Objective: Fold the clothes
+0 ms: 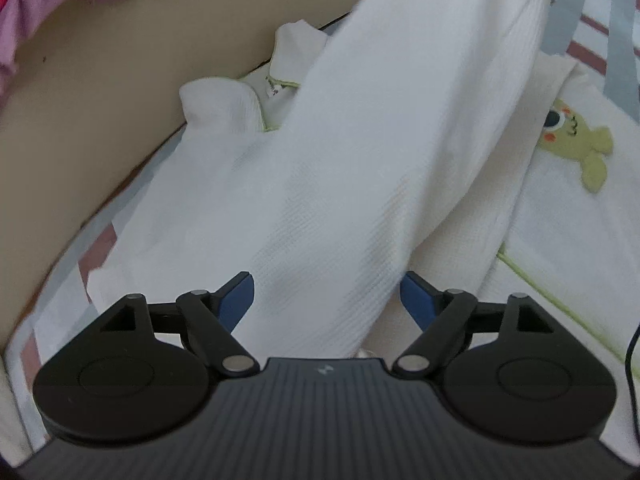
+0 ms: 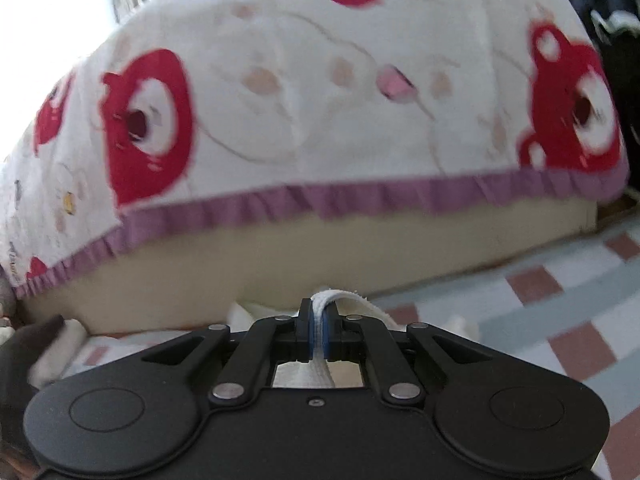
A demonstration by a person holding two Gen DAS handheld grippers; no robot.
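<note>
Left gripper [image 1: 326,296] released over a white garment [image 1: 320,168]; right gripper [image 2: 318,326] clenched on a fold of the same white cloth [image 2: 320,334].

Blue pads [image 1: 236,300] of the left gripper stand wide apart, with a raised band of the white garment passing between them; neither pad presses on it. The garment lies on a checked sheet [image 1: 596,20] beside a beige bed side [image 1: 100,100], its green-edged collar [image 1: 276,88] toward the bed and a green animal patch [image 1: 580,148] at the right. In the right wrist view, the narrow jaws pinch a thin white fold, lifted clear of the checked sheet [image 2: 560,320]. Behind it hangs a white blanket with red bears [image 2: 280,80] and a purple frill [image 2: 360,196].
</note>
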